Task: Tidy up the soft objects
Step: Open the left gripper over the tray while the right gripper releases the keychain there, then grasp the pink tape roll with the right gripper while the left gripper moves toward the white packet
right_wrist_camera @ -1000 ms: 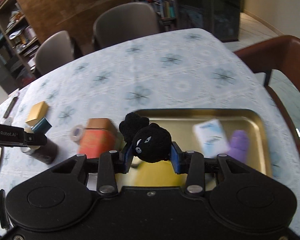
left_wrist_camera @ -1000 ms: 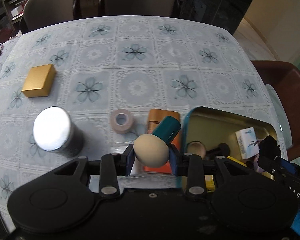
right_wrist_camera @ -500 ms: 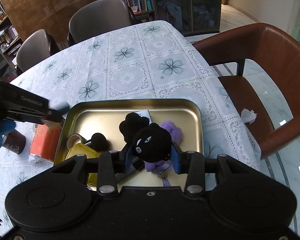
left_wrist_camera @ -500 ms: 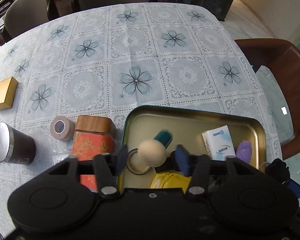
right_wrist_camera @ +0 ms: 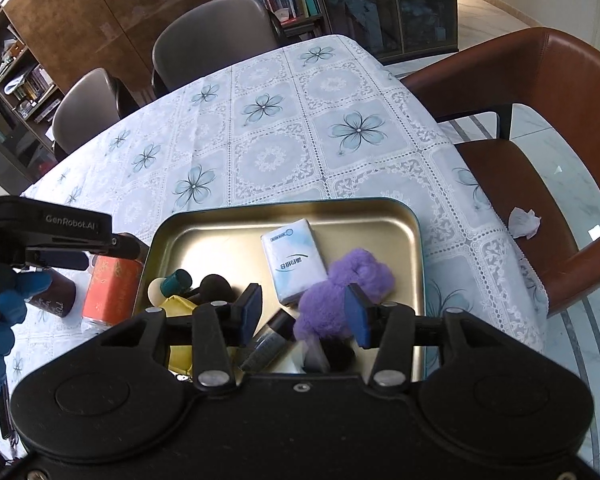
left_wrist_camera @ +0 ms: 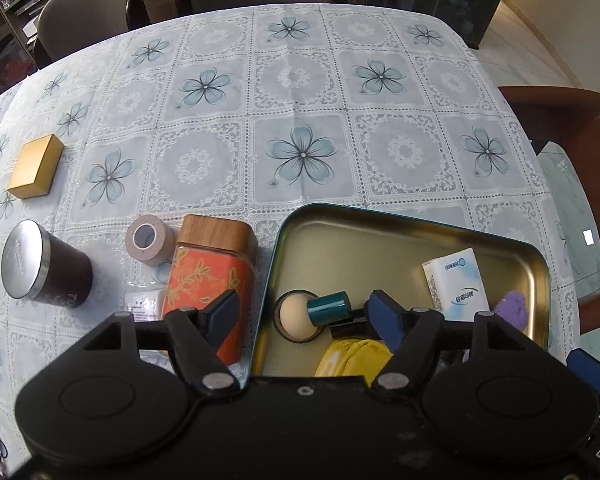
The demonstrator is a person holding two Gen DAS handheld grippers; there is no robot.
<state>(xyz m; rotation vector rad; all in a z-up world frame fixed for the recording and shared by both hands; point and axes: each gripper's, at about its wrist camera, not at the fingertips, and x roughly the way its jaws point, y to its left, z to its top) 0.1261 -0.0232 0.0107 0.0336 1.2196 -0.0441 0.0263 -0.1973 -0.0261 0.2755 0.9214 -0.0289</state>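
Observation:
A gold tray [left_wrist_camera: 380, 218] with a teal rim sits at the table's near right. My left gripper [left_wrist_camera: 302, 314] hovers over its left end, jaws opening. A cream makeup sponge with a teal handle [left_wrist_camera: 300, 312] lies loose in the tray below them. My right gripper [right_wrist_camera: 303, 314] hangs over the tray [right_wrist_camera: 284, 204], jaws opening and pressing on nothing. A purple plush [right_wrist_camera: 340, 292] lies under them. The black plush [right_wrist_camera: 336, 354] shows only as a dark patch behind the gripper's bar. A tissue pack [right_wrist_camera: 292, 264] and a yellow pouch [left_wrist_camera: 356, 356] also lie in the tray.
Left of the tray stand an orange tin with a wooden lid [left_wrist_camera: 212, 276], a tape roll [left_wrist_camera: 148, 240], a dark canister [left_wrist_camera: 44, 268] and a gold box [left_wrist_camera: 36, 166]. A brown chair [right_wrist_camera: 540, 120] stands by the table's right edge. A blue-gloved hand [right_wrist_camera: 4, 308] holds the left gripper.
Both grippers moved right, over the tray. The left let go of the sponge and the right let go of the black plush; both now lie in the tray, and both jaws have spread.

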